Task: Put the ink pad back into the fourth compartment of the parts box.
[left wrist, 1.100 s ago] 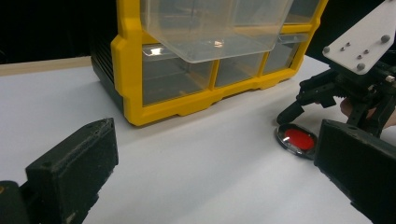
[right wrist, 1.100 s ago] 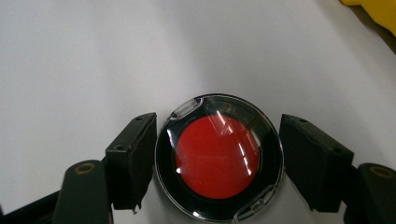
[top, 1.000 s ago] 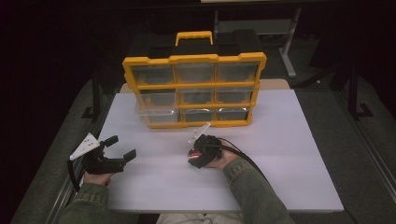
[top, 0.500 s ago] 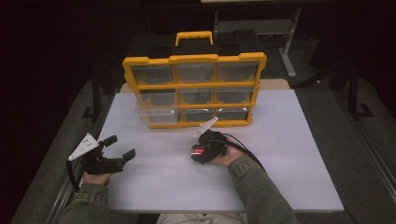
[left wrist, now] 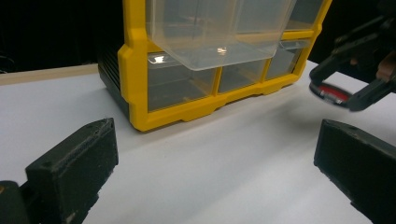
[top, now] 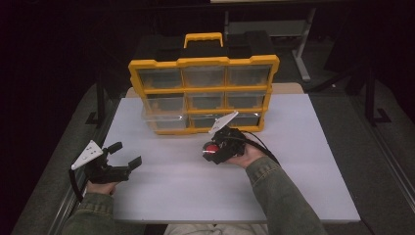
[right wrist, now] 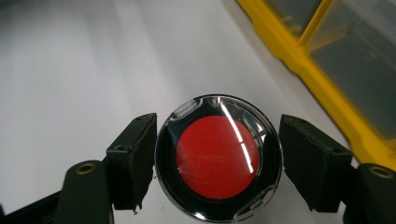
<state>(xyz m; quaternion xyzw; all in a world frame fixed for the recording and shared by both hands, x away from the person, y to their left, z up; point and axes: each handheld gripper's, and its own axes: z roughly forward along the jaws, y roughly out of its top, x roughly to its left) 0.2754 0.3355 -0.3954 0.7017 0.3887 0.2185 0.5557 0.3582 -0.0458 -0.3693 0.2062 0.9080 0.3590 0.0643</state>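
Note:
A round red disc in a clear, black-rimmed case point(right wrist: 217, 157) sits between the two jaws of my right gripper point(right wrist: 222, 156), which is shut on it. From above, that gripper point(top: 211, 151) hovers just in front of the yellow drawer organizer point(top: 203, 61), near its lower middle drawers. One clear drawer point(top: 164, 115) on the organizer's left side is pulled partway out, and it shows as the drawer point(left wrist: 215, 32) jutting forward. My left gripper point(top: 127, 152) rests open on the white tabletop point(top: 293, 147) at the left, with nothing in it. The left gripper view catches the disc point(left wrist: 332, 94) at far right.
The organizer stands upright at the back middle of the white tabletop, with a yellow carry handle point(top: 203, 39) on top. Dark surroundings ring the table, and a grey stand point(top: 303, 44) is behind at the right.
My right gripper has moved a little away from me, toward the organizer, carrying the red disc. The left gripper has stayed put.

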